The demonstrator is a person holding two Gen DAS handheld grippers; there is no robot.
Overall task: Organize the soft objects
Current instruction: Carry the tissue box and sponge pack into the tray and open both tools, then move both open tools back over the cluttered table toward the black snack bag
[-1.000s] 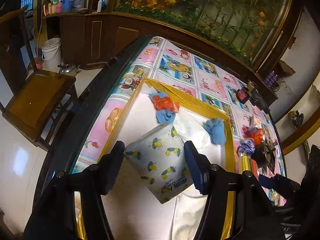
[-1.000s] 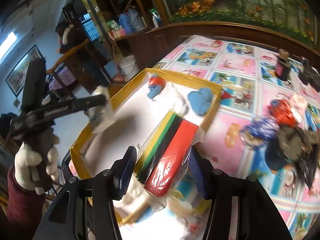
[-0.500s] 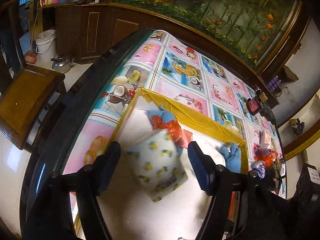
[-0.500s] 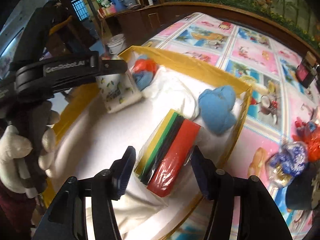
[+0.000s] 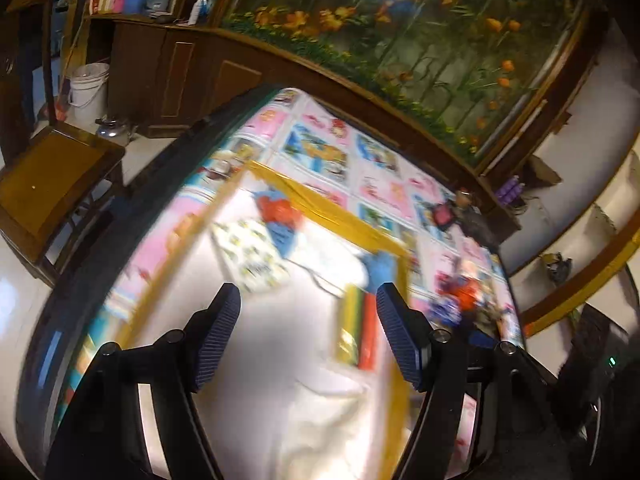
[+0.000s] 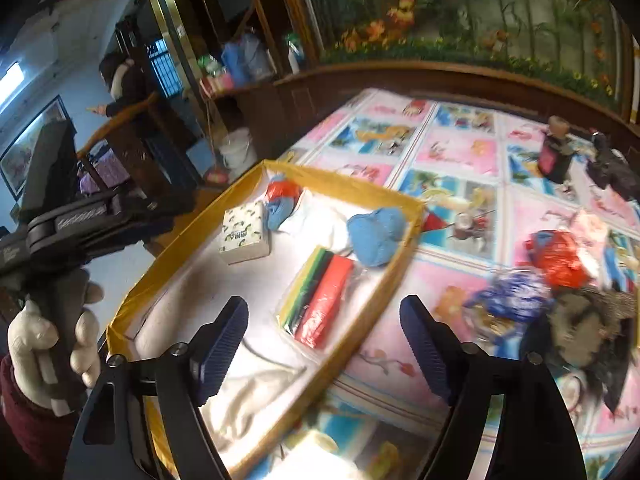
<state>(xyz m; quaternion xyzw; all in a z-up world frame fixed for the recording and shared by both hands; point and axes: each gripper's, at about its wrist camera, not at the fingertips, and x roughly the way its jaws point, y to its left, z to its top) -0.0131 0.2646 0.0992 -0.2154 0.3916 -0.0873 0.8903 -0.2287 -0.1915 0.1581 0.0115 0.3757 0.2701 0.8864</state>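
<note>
A yellow-rimmed box with a white lining holds the soft things. A white tissue pack lies at its far left, beside a red and blue bundle. A blue soft lump rests in the far right corner. A striped yellow, green, black and red pack lies flat by the right wall. My left gripper hangs open over the lining, holding nothing. My right gripper is above the striped pack with its jaws opening, the pads clear of it.
The table wears a pink pictured cloth. To the right of the box lie a red bag, a shiny blue bundle and a dark furry thing. A dark bottle stands at the back. A wooden chair is left of the table.
The left gripper let go of the tissue pack, which now lies in the box, and drew back. The right gripper released the striped pack into the box and its jaws spread wider.
</note>
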